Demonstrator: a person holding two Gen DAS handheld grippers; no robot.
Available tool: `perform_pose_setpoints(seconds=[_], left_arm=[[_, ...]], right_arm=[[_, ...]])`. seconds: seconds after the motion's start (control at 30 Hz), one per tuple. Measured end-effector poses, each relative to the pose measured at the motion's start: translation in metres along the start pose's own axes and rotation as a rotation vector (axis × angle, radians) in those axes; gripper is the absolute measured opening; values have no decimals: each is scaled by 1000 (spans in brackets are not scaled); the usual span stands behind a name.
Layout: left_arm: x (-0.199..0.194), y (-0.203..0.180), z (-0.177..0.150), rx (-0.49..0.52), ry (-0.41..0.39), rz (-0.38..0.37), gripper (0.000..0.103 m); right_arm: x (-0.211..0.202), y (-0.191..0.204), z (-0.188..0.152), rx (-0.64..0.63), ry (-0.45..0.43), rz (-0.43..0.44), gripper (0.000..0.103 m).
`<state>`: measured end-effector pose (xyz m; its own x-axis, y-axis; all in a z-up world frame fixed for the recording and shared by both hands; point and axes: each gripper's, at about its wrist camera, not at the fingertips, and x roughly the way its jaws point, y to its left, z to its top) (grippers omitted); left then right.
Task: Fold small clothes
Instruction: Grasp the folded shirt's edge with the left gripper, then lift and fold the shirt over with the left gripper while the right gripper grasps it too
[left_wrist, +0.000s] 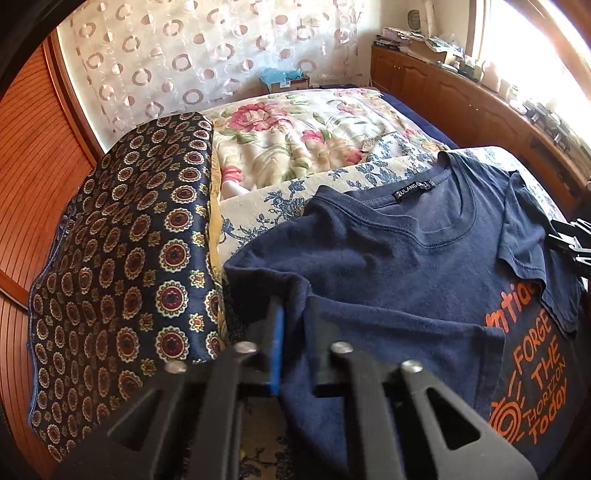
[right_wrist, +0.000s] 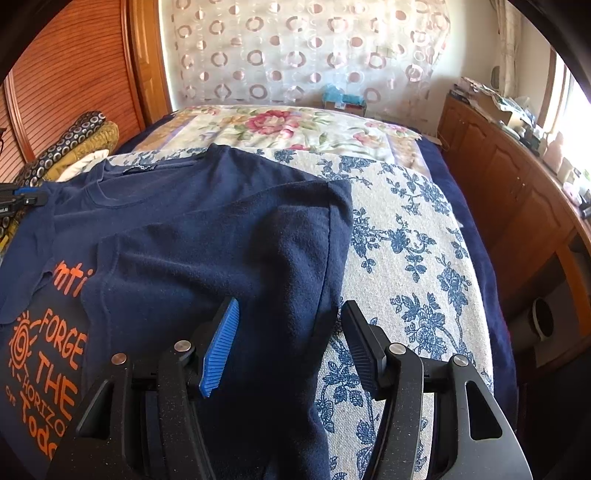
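Nearest the left wrist camera, the left gripper (left_wrist: 295, 314) has its jaws brought almost together on a fold of the navy T-shirt (left_wrist: 399, 266), pinching the left edge of the garment where it bunches beside a stack of patterned fabric (left_wrist: 122, 258). The shirt lies face up on a blue-flowered cover (right_wrist: 406, 258) spread over the bed, neck label toward the far side and orange lettering (left_wrist: 532, 373) toward the near side. Its left sleeve looks gathered under the pinch, and its right sleeve (left_wrist: 532, 251) is already laid inward across the chest.

Further right, in the right wrist view, the right gripper (right_wrist: 291, 339) stands about half open with the folded right side of the shirt running between its pads; neither pad visibly presses the cloth, so it holds nothing.

The step in hand appears to be the left side fold. To do it well, the left grip should lift only enough to clear the cover, then carry the edge across parallel to the right fold so the two sides meet evenly. The right gripper would best keep the finished fold from dragging. A crooked carry would skew the panel.
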<state>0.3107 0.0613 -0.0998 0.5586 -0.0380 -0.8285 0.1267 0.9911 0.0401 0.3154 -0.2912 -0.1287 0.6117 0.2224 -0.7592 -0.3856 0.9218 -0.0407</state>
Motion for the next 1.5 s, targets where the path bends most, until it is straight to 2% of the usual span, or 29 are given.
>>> perform_pose_setpoints(seconds=[0.07, 0.2, 0.3, 0.4, 0.53, 0.67, 0.77, 0.87, 1.1, 1.27, 1.37, 1.4, 1.43, 1.5], left_arm=[[-7, 1, 1, 6, -31, 15, 3], [-49, 18, 8, -57, -179, 71, 2], [-68, 35, 12, -86, -222, 92, 2], [-76, 50, 11, -103, -234, 101, 2], [-75, 59, 6, -111, -237, 96, 2], [-73, 59, 1, -120, -246, 75, 2], [-74, 56, -3, -117, -248, 63, 2], [-76, 53, -8, -111, -248, 56, 2], [-83, 48, -12, -99, -252, 49, 2], [-86, 44, -12, -84, -256, 48, 2], [-87, 42, -14, -80, -256, 45, 2], [-87, 41, -14, -79, -256, 45, 2], [-87, 41, -14, -79, -255, 42, 2], [-88, 38, -15, -77, -252, 31, 2]], right_arm=[[0, 0, 0, 0, 0, 0, 59], [0, 0, 0, 6, 3, 12, 59], [0, -2, 3, 1, 13, 40, 59], [-4, -7, 8, -7, -11, 49, 59], [-10, -17, 24, -39, -85, -6, 59], [12, -31, 42, -45, -27, -45, 59], [28, -42, 52, -2, 24, -18, 59], [36, -45, 63, 21, 29, 19, 59], [52, -43, 76, 15, 60, 20, 59], [57, -38, 79, -1, 67, 34, 46], [57, -32, 81, -23, 68, 43, 33], [57, -30, 81, -34, 69, 46, 25], [56, -24, 81, -61, 72, 51, 8], [54, -11, 80, -120, 65, 3, 5]])
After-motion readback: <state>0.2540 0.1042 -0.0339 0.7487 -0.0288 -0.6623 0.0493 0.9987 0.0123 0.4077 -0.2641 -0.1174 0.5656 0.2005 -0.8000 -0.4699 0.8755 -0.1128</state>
